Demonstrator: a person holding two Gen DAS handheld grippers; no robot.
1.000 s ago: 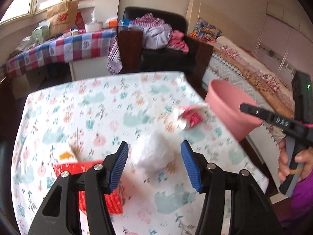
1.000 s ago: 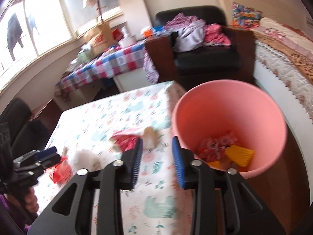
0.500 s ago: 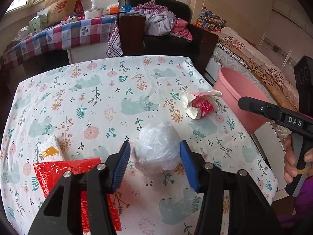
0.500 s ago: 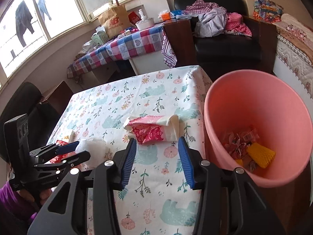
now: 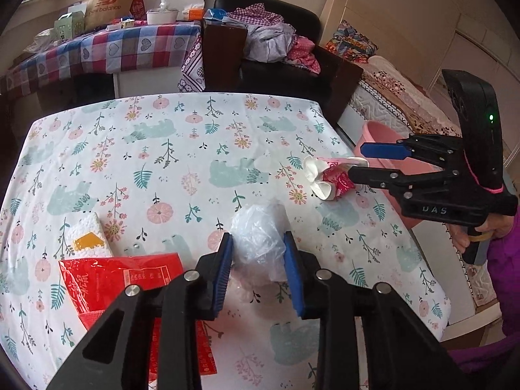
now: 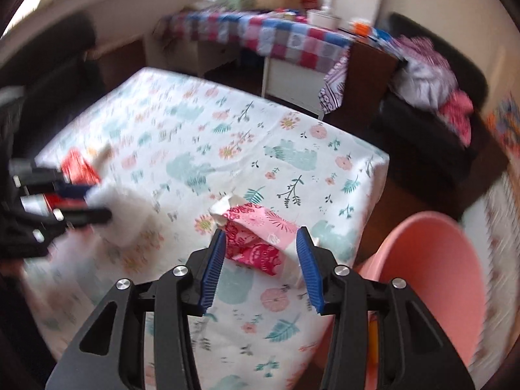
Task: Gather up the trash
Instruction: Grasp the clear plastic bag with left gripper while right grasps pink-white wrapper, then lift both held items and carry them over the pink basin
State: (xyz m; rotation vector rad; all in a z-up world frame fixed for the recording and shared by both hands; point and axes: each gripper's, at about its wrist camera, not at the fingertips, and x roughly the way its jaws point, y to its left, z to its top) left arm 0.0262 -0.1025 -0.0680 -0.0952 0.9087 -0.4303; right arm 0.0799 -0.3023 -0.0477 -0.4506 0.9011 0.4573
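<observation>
While the left tool (image 5: 258,261) is just closing onto the plastic wad (image 5: 260,237), the right tool (image 6: 260,260) is straddling the pink wrapper (image 6: 256,230), unclamped; red packet (image 5: 130,279) is still waiting lower left.

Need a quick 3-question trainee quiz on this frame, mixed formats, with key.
1. Multiple choice: what sits between the left gripper's pads? A) red packet B) crumpled clear plastic C) paper bag
2. True or false: the pink bucket stands on the floral table.
3. Short answer: what lies between the right gripper's open jaws?

Key
1. B. The jaws have just been closing, and the pads now meet the plastic.
2. False. It stands beside the table, past its edge.
3. The pink-and-white wrapper, not yet gripped.
</observation>
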